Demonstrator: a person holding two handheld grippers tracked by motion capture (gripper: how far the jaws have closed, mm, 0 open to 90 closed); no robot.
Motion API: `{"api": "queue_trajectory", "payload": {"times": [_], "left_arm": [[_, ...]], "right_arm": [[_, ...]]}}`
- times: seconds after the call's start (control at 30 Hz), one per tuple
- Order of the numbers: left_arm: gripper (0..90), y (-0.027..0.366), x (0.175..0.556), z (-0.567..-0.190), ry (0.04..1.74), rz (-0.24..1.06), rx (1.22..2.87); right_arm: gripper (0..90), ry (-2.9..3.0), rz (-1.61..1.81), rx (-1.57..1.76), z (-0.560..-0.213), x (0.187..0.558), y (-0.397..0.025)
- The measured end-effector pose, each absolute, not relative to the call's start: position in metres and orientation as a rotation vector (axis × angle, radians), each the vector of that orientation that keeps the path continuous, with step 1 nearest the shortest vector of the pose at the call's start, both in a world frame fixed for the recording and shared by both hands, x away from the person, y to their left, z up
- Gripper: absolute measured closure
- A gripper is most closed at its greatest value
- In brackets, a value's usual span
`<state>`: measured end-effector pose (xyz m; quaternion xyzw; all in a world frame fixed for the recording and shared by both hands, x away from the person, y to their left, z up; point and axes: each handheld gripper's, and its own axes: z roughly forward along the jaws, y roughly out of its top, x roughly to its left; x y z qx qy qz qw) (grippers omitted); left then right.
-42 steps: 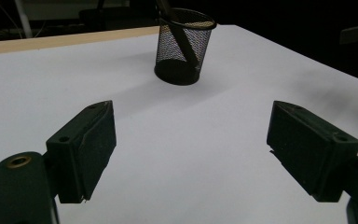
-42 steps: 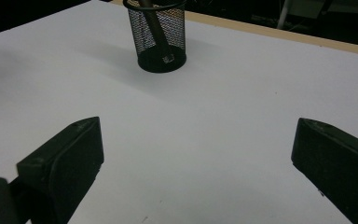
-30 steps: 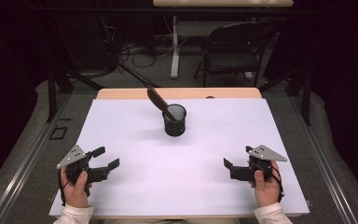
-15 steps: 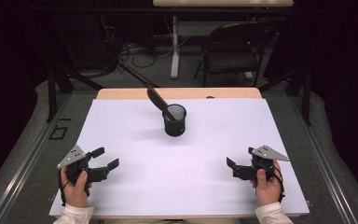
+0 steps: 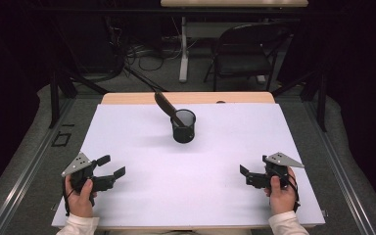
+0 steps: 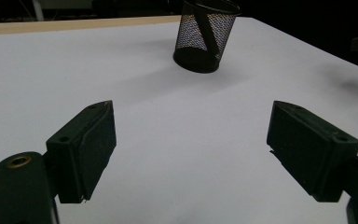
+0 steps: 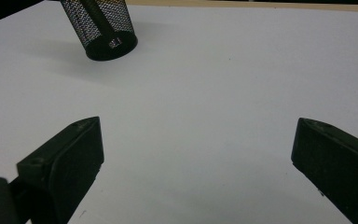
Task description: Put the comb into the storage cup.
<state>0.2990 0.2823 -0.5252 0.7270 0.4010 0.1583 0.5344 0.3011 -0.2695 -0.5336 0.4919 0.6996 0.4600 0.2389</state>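
Two hand-held grippers are resting low over a white table (image 5: 142,142), one at each near corner, and both are pointing inward across the sheet. At the near left, the left gripper (image 5: 111,166) is sitting in the person's left hand (image 5: 81,195) with its jaws spread wide, and nothing is lying between them; the left gripper view is showing bare white surface in the gap. At the near right, the right gripper (image 5: 245,175) is being held in the right hand (image 5: 282,190), its jaws likewise standing far apart and gripping nothing. A black mesh cup (image 5: 183,126) is standing upright near the middle of the table, toward the far edge, well apart from both grippers. A dark, flat-ended tool (image 5: 165,105) is leaning in the cup, its upper end sticking out over the rim toward the far left. Through the mesh, the left gripper view (image 6: 204,35) is showing the tool's shaft crossing the cup at a slant.
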Motion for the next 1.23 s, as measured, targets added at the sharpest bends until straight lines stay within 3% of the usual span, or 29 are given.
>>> {"api": "queue_trajectory", "payload": {"times": [1.23], "left_arm": [[16.2, 0.2816, 0.3009, -0.5274, 0.963, 0.368, 1.735]], "right_arm": [[2.7, 1.917, 1.277, 1.406, -0.5391, 0.3048, -0.2749]]}}
